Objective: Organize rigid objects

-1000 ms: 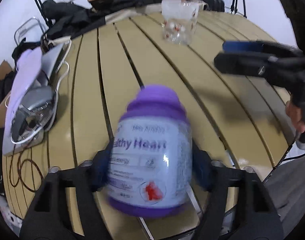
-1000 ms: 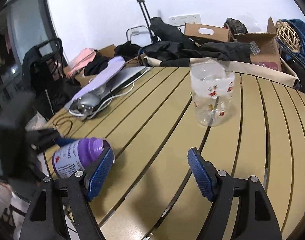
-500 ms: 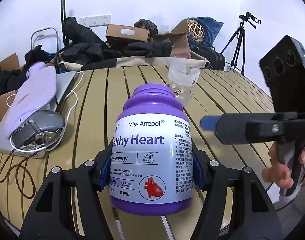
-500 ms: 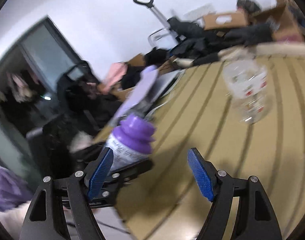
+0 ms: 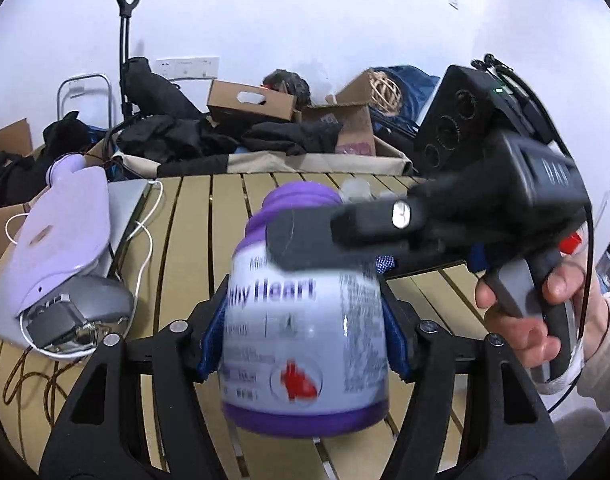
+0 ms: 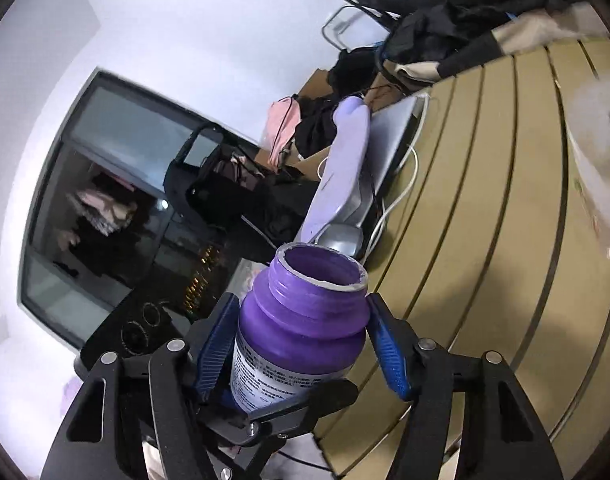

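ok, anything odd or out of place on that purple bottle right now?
Yes: the purple bottle has no cap; its open mouth shows a ragged whitish rim, like torn seal remnants. It's off the table, clamped by the left gripper, with the right gripper around its neck.

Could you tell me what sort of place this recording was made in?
Probably a cluttered spare room or makeshift workspace rather than a tidy home: a slatted table backed by open cardboard boxes, piled dark clothing, and a folding hand trolley against the white wall.

- The left gripper (image 5: 305, 336) clamps both blue pads against the purple bottle's (image 5: 305, 332) label.
- The right gripper (image 6: 301, 344) straddles the bottle's neck; a bare hand (image 5: 545, 312) grips its handle.
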`<state>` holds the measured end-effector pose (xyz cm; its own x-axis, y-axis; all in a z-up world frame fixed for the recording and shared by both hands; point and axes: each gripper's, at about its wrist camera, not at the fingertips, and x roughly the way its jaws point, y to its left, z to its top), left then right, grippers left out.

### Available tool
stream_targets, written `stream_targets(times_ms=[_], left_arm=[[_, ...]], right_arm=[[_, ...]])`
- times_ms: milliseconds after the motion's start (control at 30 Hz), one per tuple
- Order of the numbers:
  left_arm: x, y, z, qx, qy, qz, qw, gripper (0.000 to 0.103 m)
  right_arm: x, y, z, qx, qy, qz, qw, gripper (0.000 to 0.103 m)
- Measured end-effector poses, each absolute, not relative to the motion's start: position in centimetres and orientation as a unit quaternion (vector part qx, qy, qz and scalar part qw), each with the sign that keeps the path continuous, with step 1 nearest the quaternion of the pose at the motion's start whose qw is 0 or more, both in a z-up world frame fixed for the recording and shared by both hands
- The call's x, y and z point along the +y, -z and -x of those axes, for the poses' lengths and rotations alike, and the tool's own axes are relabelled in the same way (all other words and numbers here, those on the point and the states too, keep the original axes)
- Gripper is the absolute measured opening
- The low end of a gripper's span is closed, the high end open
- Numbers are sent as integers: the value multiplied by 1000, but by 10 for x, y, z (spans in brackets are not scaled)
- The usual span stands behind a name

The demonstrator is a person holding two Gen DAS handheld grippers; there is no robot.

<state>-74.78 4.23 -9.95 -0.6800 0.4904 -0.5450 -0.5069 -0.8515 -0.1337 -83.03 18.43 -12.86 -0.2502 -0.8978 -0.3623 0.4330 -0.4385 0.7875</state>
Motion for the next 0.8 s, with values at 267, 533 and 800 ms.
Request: stream_targets(times_ms=[267, 533, 800], left_arm=[[61, 93, 782, 44, -929, 257, 263, 60], [71, 88, 849, 15, -941, 249, 230, 60], [86, 125, 858, 32, -929, 294, 222, 60]], right_arm=[[160, 82, 834, 0, 856, -335, 395, 68], [156, 58, 890, 111, 860, -303, 396, 68], [157, 97, 919, 118, 837, -371, 386, 68]])
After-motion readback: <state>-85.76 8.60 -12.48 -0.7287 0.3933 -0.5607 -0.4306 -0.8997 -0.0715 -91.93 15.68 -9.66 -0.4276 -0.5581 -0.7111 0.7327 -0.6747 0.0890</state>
